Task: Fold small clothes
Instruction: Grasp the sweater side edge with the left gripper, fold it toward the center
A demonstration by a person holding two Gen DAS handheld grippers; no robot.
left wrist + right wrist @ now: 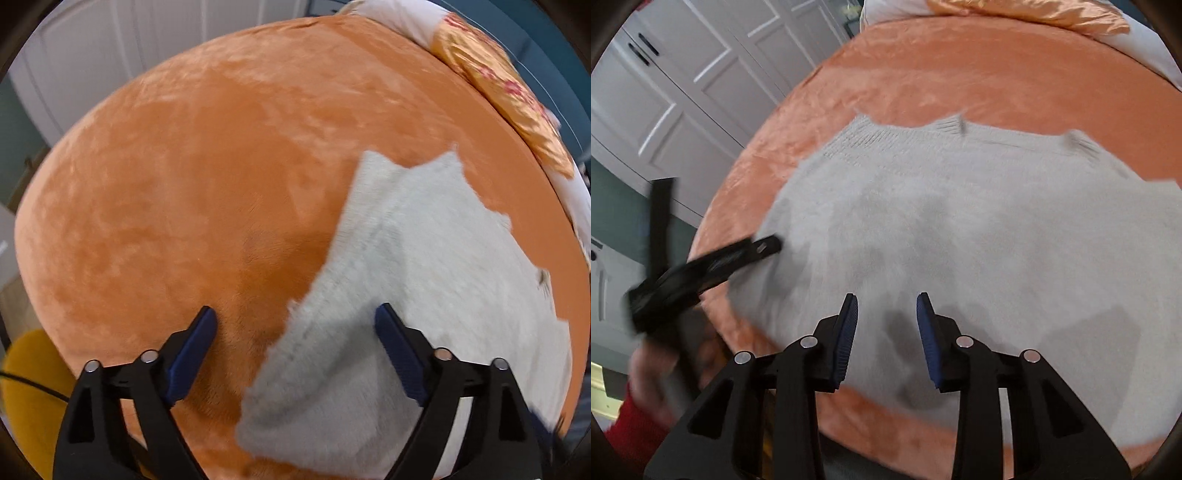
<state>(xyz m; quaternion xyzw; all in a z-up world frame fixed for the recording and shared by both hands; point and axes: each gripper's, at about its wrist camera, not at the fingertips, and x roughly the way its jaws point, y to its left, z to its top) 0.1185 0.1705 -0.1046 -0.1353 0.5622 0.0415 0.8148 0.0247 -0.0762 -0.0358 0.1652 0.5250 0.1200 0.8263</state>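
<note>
A small pale grey knitted garment (424, 280) lies spread flat on an orange plush bed cover (184, 184). My left gripper (295, 321) is open and empty, hovering over the garment's left edge. In the right wrist view the garment (979, 229) fills the middle, with a ribbed hem at its far side. My right gripper (886, 310) is open and empty just above the garment's near part. The left gripper (701, 269) shows blurred at that view's left, by the garment's left edge.
The orange bed cover (923, 77) ends at a rounded edge on the left. An orange patterned pillow (506, 92) and white bedding (1152, 44) lie at the far side. White cabinet doors (683, 74) stand beyond the bed. A yellow object (33, 398) sits low left.
</note>
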